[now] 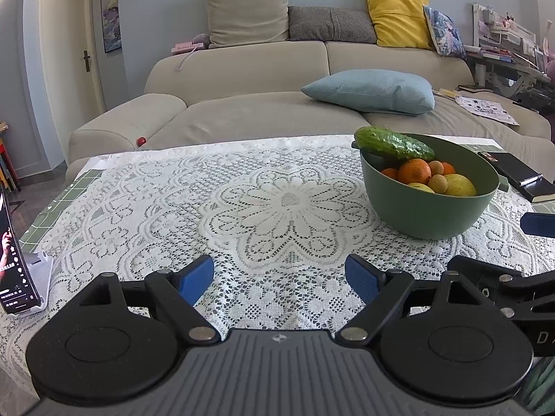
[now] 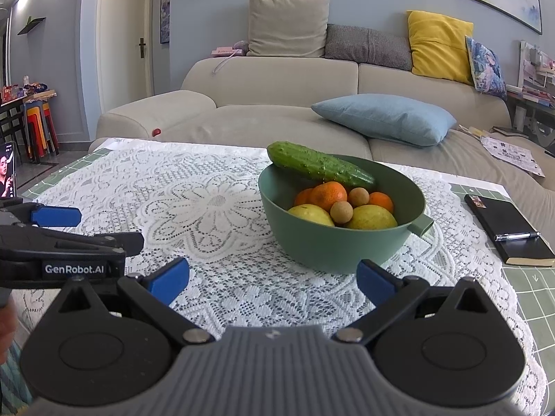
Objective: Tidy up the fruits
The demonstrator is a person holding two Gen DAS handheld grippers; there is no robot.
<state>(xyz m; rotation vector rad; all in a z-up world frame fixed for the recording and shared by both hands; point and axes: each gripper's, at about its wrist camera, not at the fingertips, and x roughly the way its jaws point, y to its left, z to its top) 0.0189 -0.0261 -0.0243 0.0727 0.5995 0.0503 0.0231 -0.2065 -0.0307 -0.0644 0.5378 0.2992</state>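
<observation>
A green bowl (image 1: 426,204) (image 2: 333,249) stands on the lace tablecloth (image 1: 222,208) (image 2: 194,215). A cucumber (image 1: 393,144) (image 2: 319,164) rests across its far rim. Inside lie oranges (image 1: 414,171) (image 2: 327,196), yellow pears (image 1: 459,185) (image 2: 371,217) and small brown round fruits (image 1: 437,184) (image 2: 341,212). My left gripper (image 1: 280,282) is open and empty, low over the cloth, left of the bowl. My right gripper (image 2: 272,282) is open and empty too, just in front of the bowl. In each wrist view the other gripper shows at the edge.
A black notebook (image 2: 506,232) (image 1: 517,175) with a pen (image 2: 517,236) lies right of the bowl. A phone on a stand (image 1: 17,263) stands at the table's left edge. A beige sofa (image 1: 242,104) with cushions lies behind the table, with a small red ball (image 1: 141,141) on it.
</observation>
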